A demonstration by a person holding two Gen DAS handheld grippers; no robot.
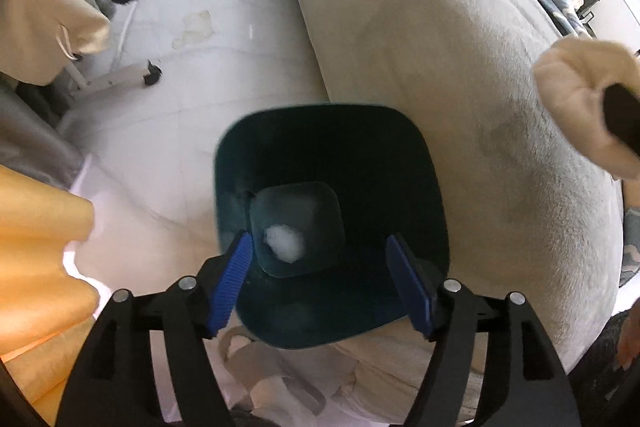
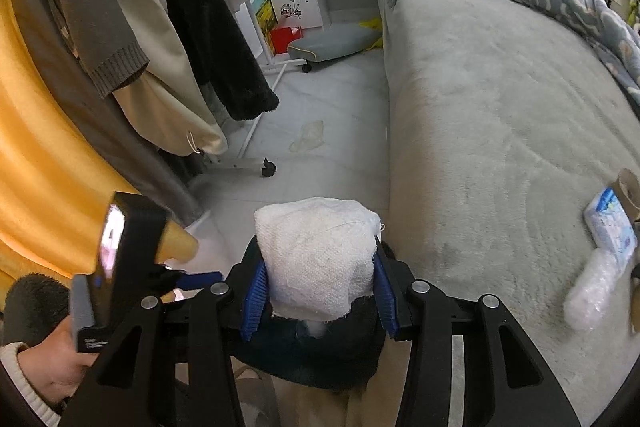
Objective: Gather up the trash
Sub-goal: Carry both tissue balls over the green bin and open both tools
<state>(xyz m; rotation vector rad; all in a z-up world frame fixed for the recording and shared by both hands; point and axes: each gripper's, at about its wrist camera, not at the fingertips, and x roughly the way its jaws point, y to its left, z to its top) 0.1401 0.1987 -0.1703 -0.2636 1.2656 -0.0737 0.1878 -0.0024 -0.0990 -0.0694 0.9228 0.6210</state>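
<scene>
Left gripper (image 1: 320,279): fingers spread wide, grasping nothing, positioned over the open dark teal trash bin (image 1: 400,155). A white crumpled wad (image 1: 285,242) lies on the bin floor. Right gripper (image 2: 318,291): blue pads (image 2: 256,291) clamped on a folded white paper towel (image 2: 316,255), held above the bin rim (image 2: 304,367), beside the grey bed (image 2: 500,131)

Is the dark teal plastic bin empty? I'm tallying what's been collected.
No: in the left wrist view a white crumpled wad lies on the bottom of the dark teal plastic bin.
</scene>
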